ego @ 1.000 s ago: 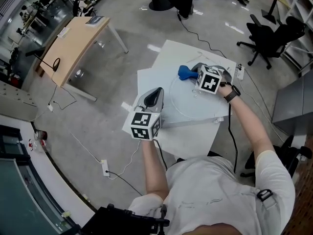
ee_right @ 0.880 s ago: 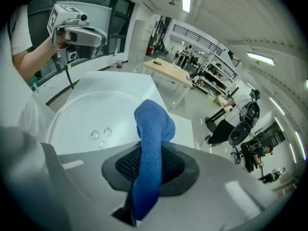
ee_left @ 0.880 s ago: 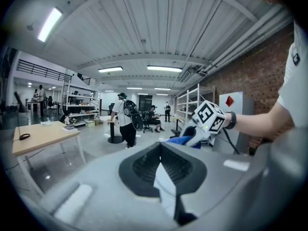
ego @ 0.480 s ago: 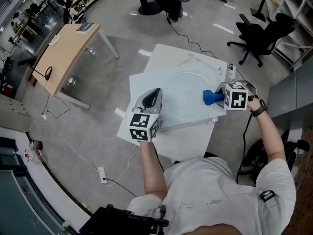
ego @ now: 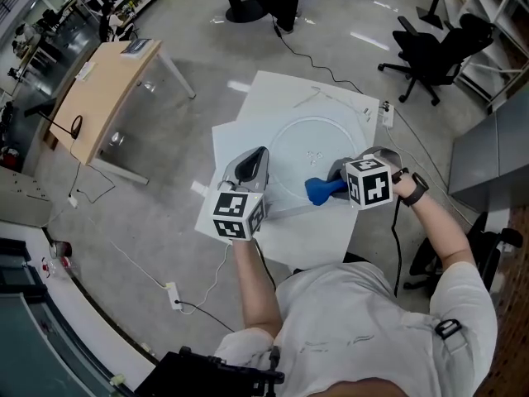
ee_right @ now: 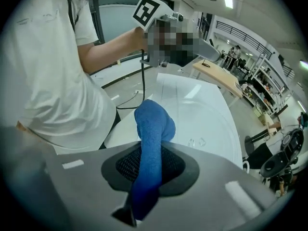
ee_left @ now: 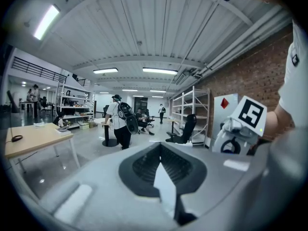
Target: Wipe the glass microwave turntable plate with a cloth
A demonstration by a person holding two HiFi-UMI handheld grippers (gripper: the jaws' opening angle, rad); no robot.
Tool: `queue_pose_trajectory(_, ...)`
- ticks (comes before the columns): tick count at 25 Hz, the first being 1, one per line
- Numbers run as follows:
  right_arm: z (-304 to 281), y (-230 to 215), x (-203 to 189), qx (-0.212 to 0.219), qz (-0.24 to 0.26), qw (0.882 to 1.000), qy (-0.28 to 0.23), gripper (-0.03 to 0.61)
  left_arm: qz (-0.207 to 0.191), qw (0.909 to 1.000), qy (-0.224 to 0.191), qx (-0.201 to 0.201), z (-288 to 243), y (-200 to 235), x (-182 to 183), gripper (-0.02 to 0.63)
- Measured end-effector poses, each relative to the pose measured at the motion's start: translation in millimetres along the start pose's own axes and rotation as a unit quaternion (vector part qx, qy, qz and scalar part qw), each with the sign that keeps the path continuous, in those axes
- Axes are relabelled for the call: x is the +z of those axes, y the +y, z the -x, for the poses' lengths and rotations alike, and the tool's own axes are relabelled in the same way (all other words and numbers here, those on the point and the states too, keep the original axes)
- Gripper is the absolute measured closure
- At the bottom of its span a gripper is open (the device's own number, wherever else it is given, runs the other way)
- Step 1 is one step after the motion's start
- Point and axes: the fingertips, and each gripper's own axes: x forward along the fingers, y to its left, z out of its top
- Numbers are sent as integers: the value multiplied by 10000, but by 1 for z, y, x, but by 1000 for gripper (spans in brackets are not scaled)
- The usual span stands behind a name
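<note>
Right tongs point(ego: 337, 179) clamped on blue cloth point(ego: 318, 190), which touches the near rim of the glass plate point(ego: 291, 139) lying flat on the white table point(ego: 248, 135). Left tongs point(ego: 258, 159) together, beside the plate's left rim.

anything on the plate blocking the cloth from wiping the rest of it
Nothing visible. The blue cloth in the right claw rests on the glass plate at its near rim; the rest of the glass is bare. The left claw pinches a thin white edge at the plate's left side.

Both arms outstretched; left gripper point(ego: 259, 155) closed, right gripper point(ego: 337, 179) closed on cloth point(ego: 316, 191).
</note>
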Motion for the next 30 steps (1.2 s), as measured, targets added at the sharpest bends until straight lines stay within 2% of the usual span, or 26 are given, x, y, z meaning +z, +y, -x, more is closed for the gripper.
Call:
queue_pose_trajectory(4, -19, -37, 34, -242, -60, 9989, -408, 506, -34, 10000, -2, 73, 4, 3, 1, 615)
queue_pose_trajectory(8, -22, -103, 47, -932, -358, 9936, -534, 506, -43, 9999, 0, 166, 11, 10, 4, 615)
queue_pose_trajectory(13, -8, -170, -2, -1830, -919, 9788, 15, 505, -61, 9998, 5, 171, 11, 13, 3, 615)
queue_pose_trajectory(17, 12, -177, -50, -2020, -1049, 9717, 638, 505, -73, 9998, 60, 168, 8, 15, -3, 615)
queue_pose_trajectory(19, 22, -165, -71, -1866, -1036, 9725, 937, 506, -60, 9999, 68, 127, 5, 12, -5, 615)
queue_pose_trajectory(22, 32, -133, -91, -1317, -985, 9781, 1273, 506, -43, 9999, 65, 77, 1, 7, -6, 615)
queue_pose_trajectory(27, 35, -61, -92, -87, -538, 9859, 1582, 508, -4, 9999, 97, 41, -2, 4, -10, 615)
queue_pose_trajectory(30, 23, -22, -78, 806, 64, 9866, 1419, 508, 26, 9999, 108, 58, -3, 5, -11, 615)
